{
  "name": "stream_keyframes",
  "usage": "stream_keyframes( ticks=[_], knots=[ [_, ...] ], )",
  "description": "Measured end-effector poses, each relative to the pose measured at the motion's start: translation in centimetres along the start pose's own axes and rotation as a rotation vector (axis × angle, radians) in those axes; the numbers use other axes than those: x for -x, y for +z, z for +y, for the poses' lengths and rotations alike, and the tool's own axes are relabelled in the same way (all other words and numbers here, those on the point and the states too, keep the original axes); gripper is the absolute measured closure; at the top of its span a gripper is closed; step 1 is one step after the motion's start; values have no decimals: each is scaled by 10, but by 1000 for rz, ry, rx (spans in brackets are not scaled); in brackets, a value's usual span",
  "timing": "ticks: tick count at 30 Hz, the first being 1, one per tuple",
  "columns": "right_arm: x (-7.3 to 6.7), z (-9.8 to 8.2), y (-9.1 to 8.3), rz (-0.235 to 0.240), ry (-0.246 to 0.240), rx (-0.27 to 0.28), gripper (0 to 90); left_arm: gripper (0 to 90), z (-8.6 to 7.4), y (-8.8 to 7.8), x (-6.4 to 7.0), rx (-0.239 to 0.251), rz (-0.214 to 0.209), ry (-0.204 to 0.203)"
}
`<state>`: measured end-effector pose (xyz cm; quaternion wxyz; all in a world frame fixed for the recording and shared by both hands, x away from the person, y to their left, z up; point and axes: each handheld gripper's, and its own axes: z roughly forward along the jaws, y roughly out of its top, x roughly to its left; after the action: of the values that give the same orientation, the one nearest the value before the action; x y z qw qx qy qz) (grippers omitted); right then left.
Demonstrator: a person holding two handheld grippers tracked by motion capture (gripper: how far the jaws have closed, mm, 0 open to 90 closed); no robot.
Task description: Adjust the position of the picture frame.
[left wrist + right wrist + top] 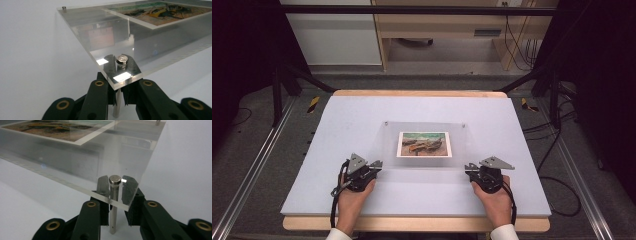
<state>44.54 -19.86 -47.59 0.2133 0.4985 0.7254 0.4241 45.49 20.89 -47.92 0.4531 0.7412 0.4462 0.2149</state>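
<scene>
Both tongs at the near corners of the clear acrylic frame [424, 145], each straddling a metal standoff post.

In the high view I see the frame lying at the centre of the white tabletop [337, 120], with a printed picture [423, 144] under its clear panel. My left tongs [376, 164] sit at its lower-left corner, my right tongs [470, 167] at its lower-right. In the left gripper view the jaws stand on either side of the left post [121, 60] beneath the panel, close to it but not visibly pressing, so I call them released. In the right gripper view the right post [114, 180] stands between the jaws with a clear gap on each side: released too.
</scene>
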Motion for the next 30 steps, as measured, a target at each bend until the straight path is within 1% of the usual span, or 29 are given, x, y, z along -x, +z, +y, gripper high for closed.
stream_keyframes(
  ticks=[2, 3, 4, 6, 8, 9, 11, 13, 16, 19, 21, 25, 26, 27, 30],
  knots=[
    [0, 0, -2, -1, 1, -5, 674, 753, 1, -4, -1, -15, 14, 3],
    [0, 0, -3, 1, 6, -9, 628, 727, 1, -6, -2, -20, 15, 5],
    [0, 0, -4, 2, 5, -10, 604, 706, 1, -7, -3, -21, 11, -2],
    [0, 1, -8, 4, -1, -12, 554, 626, 2, -7, -5, -39, -12, -18],
    [-1, 1, -11, 2, -14, -4, 495, 543, 1, -6, -4, -59, -21, -11],
    [-1, 1, -13, 2, -18, 1, 447, 506, 0, -6, -3, -77, -23, 1],
    [-1, 0, -16, 3, -27, -7, 387, 446, -1, -6, -2, -81, -38, -17],
    [-2, 0, -20, 3, -31, -8, 337, 379, -1, -6, 1, -81, -33, -6],
    [-2, 0, -26, 17, -28, 16, 272, 302, 2, -7, 3, -74, -43, -2],
    [-2, 2, -29, 29, -14, 36, 230, 257, 4, -11, 2, -67, -64, -5],
    [-2, 3, -28, 38, 0, 42, 203, 230, 5, -11, 1, -59, -83, -20],
    [-2, 6, -29, 53, 19, 49, 190, 195, 9, -14, -2, -46, -105, -36],
    [-2, 7, -29, 57, 22, 52, 183, 181, 10, -15, -3, -43, -118, -41],
    [-3, 8, -30, 64, 24, 53, 176, 169, 11, -15, -3, -43, -121, -43],
    [-3, 12, -31, 64, 27, 53, 157, 138, 16, -19, -3, -22, -131, -49]
  ],
)
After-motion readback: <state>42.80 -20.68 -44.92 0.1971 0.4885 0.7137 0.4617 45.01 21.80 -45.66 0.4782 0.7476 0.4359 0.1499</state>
